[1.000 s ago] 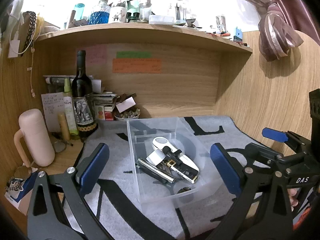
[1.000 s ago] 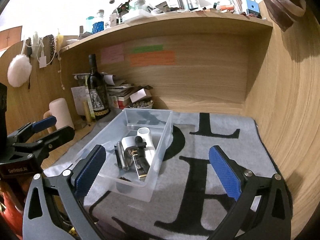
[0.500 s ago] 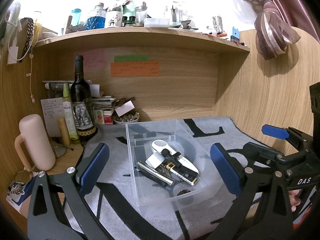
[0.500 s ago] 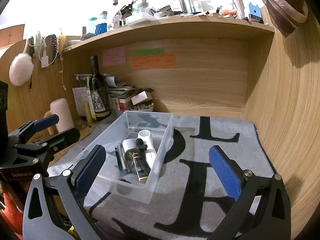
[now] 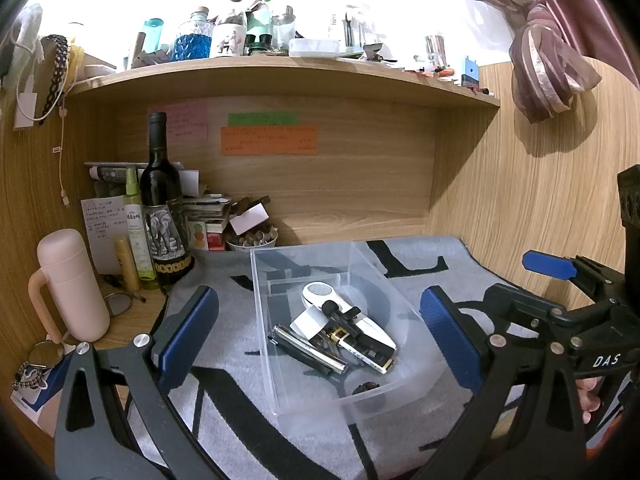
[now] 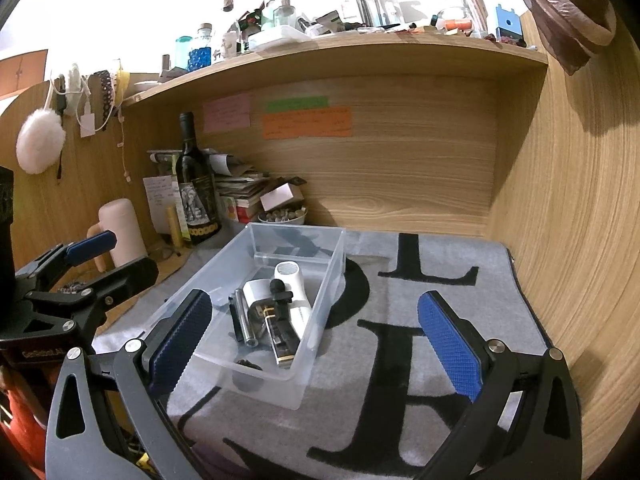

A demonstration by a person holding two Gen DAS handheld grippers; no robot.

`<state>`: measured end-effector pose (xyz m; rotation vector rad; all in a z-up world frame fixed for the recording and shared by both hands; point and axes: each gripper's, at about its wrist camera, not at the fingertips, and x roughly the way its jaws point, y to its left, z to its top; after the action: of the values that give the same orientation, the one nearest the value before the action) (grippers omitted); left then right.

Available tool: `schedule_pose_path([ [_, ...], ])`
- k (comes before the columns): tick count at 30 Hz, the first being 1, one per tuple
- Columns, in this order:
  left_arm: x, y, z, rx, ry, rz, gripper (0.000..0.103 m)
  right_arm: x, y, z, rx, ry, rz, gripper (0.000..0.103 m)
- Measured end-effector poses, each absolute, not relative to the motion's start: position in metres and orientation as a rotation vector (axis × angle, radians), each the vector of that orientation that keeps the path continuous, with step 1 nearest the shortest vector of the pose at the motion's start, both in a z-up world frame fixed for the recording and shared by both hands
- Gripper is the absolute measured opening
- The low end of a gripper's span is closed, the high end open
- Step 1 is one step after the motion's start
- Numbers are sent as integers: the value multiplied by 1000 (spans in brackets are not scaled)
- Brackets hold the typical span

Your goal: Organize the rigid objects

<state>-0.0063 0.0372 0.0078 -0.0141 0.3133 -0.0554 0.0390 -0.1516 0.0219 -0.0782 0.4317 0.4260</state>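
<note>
While both tools hang released above it, a grey mat [image 6: 440, 280] with black letters covers the desk to the wooden right wall [image 6: 568, 208], its right half bare. A clear plastic bin [image 5: 264, 320] sits left of centre, holding a white device [image 5: 320, 294], a dark metal tube [image 5: 308, 350] and a black flat gadget [image 6: 285, 340]. Left gripper [image 5: 320, 336] and right gripper [image 6: 314, 340] both gape wide, empty. A wine bottle [image 5: 162, 200] stands behind the bin's left corner.

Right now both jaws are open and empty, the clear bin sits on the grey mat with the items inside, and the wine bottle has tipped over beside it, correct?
Not quite. The wine bottle stands upright at the back left, as the left wrist view shows. The rest holds: the left gripper and right gripper are open and empty, and the clear bin with its items sits on the grey mat.
</note>
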Motion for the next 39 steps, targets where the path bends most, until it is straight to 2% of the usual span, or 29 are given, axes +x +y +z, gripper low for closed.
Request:
schedule_pose_path([
  [39, -3, 35, 10, -21, 313, -51, 102, 43, -151, 21, -69, 434, 425, 103],
])
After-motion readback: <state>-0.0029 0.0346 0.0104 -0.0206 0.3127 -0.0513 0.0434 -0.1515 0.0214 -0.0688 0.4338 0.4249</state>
